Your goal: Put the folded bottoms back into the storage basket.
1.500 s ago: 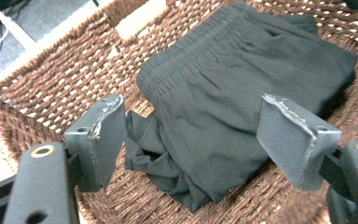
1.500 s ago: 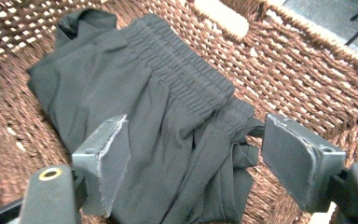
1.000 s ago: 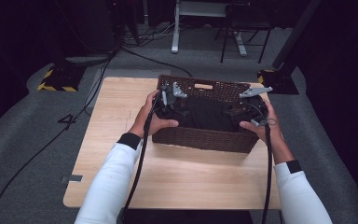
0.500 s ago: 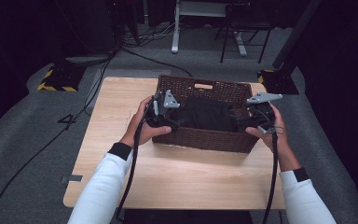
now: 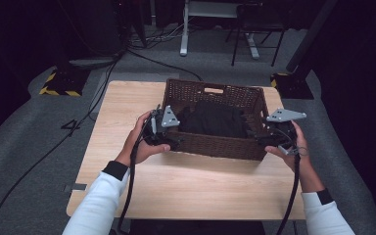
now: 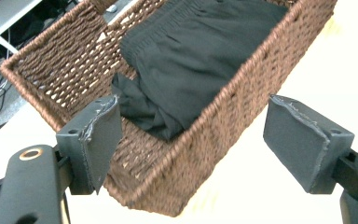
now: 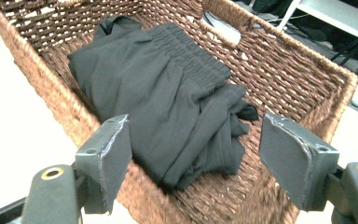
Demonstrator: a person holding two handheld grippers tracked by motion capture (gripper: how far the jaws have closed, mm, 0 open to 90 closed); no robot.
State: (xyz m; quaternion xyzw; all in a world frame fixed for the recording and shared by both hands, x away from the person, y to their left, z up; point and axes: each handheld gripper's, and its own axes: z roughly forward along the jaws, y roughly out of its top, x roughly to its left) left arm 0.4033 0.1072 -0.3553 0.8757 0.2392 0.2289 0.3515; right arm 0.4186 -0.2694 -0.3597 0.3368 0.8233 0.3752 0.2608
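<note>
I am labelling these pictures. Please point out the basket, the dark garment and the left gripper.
basket point(image 5: 215, 145), high view, near wall.
dark garment point(image 7: 168, 107), right gripper view, folded middle.
left gripper point(image 6: 191, 135), left gripper view, between open jaws.

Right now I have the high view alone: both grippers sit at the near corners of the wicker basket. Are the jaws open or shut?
Observer: Both are open. In the left gripper view the left gripper straddles the wicker basket at its corner, one jaw inside the wall and one outside.
Operator: And the right one?
Observer: The right gripper also stands open over a corner of the basket, clamped on nothing.
Operator: What is the dark thing inside?
Observer: A folded black garment with a gathered elastic waistband, likely shorts or trousers.
</note>
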